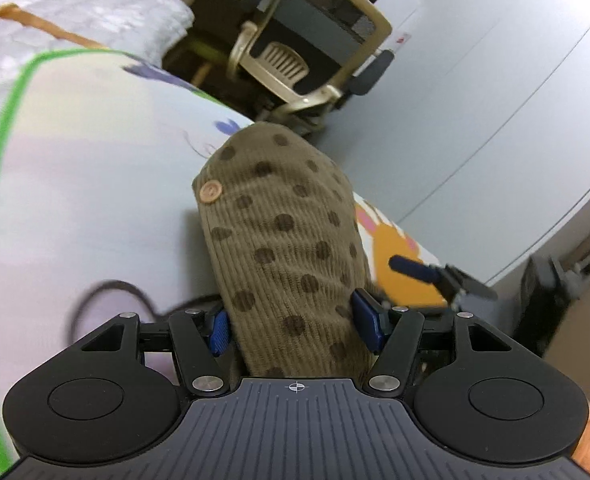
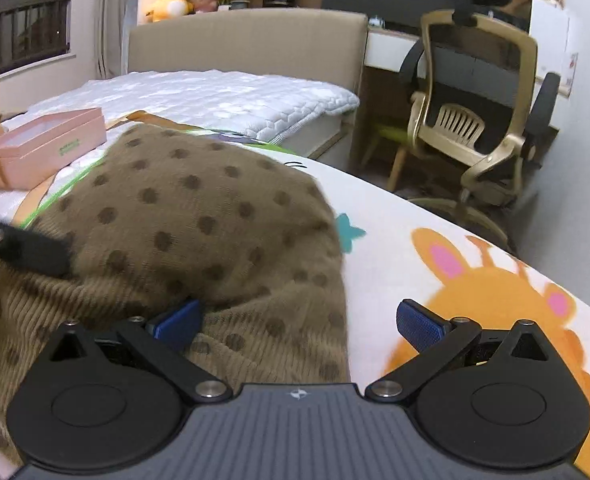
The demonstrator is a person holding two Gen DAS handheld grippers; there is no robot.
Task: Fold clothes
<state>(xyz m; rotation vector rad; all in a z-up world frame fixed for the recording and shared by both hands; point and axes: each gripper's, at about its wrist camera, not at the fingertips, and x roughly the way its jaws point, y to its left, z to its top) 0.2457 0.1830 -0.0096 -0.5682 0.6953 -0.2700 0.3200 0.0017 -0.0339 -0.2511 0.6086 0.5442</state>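
brown dotted garment (image 1: 283, 240) bunched between left gripper (image 1: 295, 326) fingers (image 1: 369, 320).

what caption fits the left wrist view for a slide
Left gripper pinching a brown polka-dot corduroy garment with a button, lifted above a cartoon-print mat.

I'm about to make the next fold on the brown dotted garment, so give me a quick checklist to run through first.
1. Left claw has the brown dotted garment bunched between its pads: ok.
2. Right claw gripping: not ok; open, only one pad against fabric.
3. Garment flat: not ok, bunched.
4. Button exposed: ok.
5. Pink box clear of garment: cannot tell.
6. Cartoon sheet beside garment free: ok.
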